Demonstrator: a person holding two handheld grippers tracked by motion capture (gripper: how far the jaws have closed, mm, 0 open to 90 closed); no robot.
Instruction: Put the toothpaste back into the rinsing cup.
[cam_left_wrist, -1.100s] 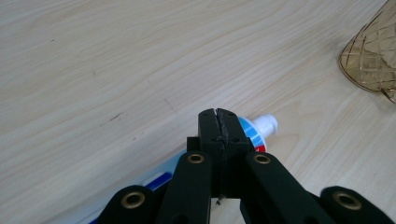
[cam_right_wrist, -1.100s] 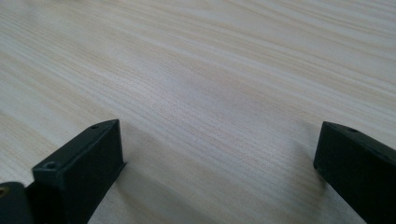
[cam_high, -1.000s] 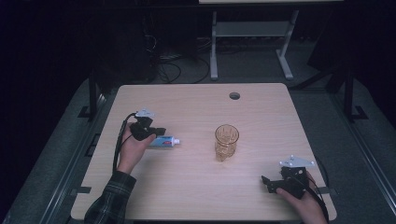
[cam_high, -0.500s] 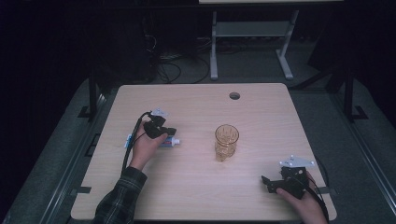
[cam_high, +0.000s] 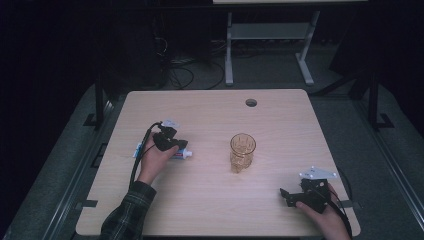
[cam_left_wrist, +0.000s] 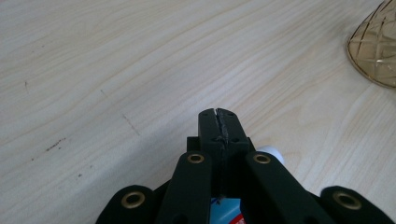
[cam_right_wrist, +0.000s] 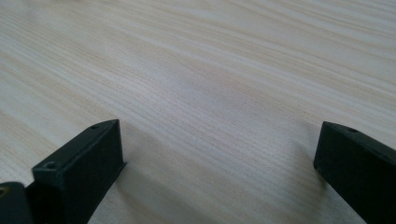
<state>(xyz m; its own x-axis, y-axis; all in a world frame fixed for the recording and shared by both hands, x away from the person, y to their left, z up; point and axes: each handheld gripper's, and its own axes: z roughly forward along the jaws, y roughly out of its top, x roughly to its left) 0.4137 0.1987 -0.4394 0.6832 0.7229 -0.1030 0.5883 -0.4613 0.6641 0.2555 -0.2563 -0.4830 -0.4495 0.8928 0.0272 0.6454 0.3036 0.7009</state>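
Hovering closed left hand-held gripper (cam_left_wrist: 218, 122) over toothpaste tube (cam_high: 181, 154)

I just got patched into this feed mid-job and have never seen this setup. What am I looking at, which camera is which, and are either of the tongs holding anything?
No robot arm here: a person holds hand-held tongs in each hand at a wooden table. The high view looks down from above the person's side. The other two cameras ride on the tongs and look along their black jaws. On the table stand an amber patterned glass and a toothpaste tube lying flat. The left tongs are shut, jaws pressed together with nothing between them, sitting just over the tube. The right tongs rest near the table's near right corner, jaws wide open and empty.
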